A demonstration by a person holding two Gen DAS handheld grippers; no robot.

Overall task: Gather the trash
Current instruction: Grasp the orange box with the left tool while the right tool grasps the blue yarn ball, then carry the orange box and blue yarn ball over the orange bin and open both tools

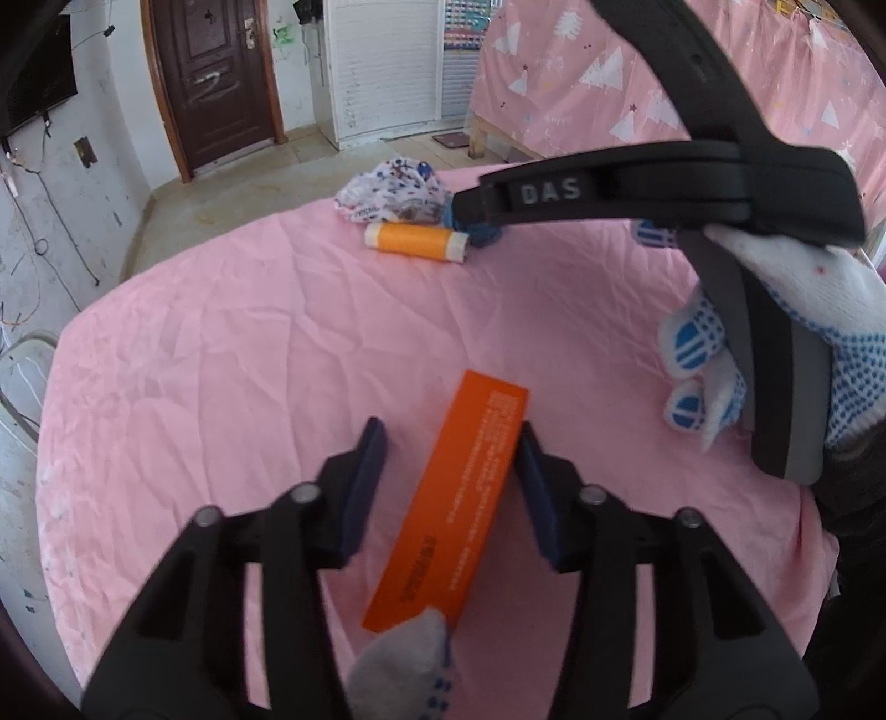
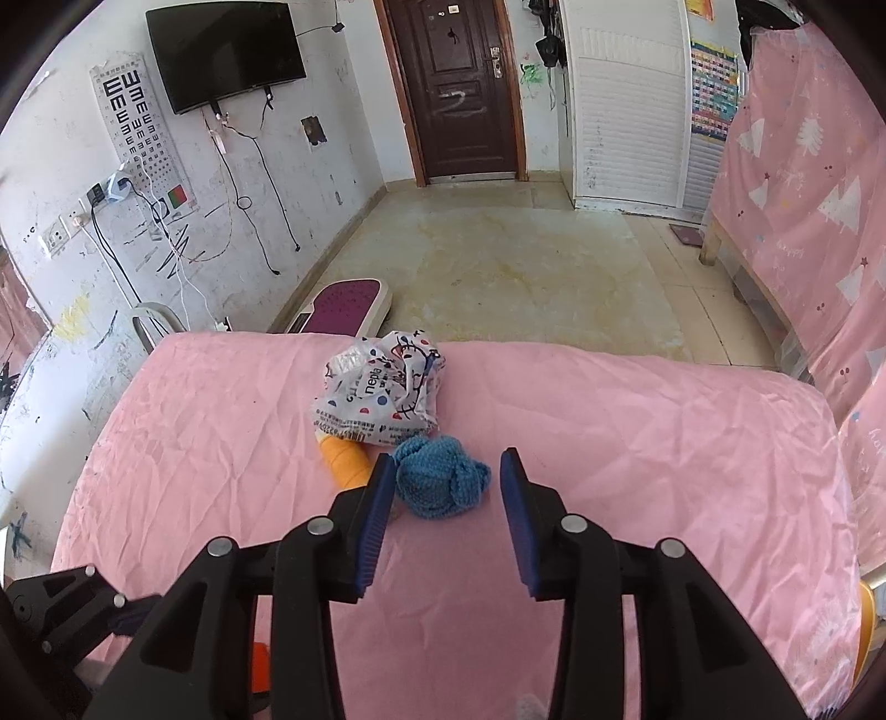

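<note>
Left gripper (image 1: 451,437): jaws spread wide, straddling the orange box, right pad at or just beside the box's long edge, left pad apart from it (not clamped).

Orange box (image 1: 448,501): long, flat, printed with small text, lying on the pink sheet at a slant, its near end under a grey gloved fingertip (image 1: 407,659).

Right gripper (image 2: 448,471): jaws wide apart, closed on nothing, hovering over the sheet with the blue knitted ball between and just beyond the pad tips.

Blue knitted ball (image 2: 440,479): crumpled yarn lump on the sheet, touching or nearly touching the left pad (contact hard to judge).

Orange tube (image 1: 416,242): lying on its side with pale end caps, just beside the ball and partly under the plastic bag's edge.

Plastic bag (image 2: 382,390): crumpled, white with coloured dots and print, near the far edge of the sheet.

Pink sheet (image 1: 221,343): wrinkled, covering the whole work surface.

Right hand (image 1: 797,310): in a white glove with blue dots, wrapped around the black gripper handle.

Background: dark door (image 2: 462,88), wall-mounted screen (image 2: 224,52), eye chart (image 2: 133,111), white louvred cabinet (image 2: 628,105).
</note>
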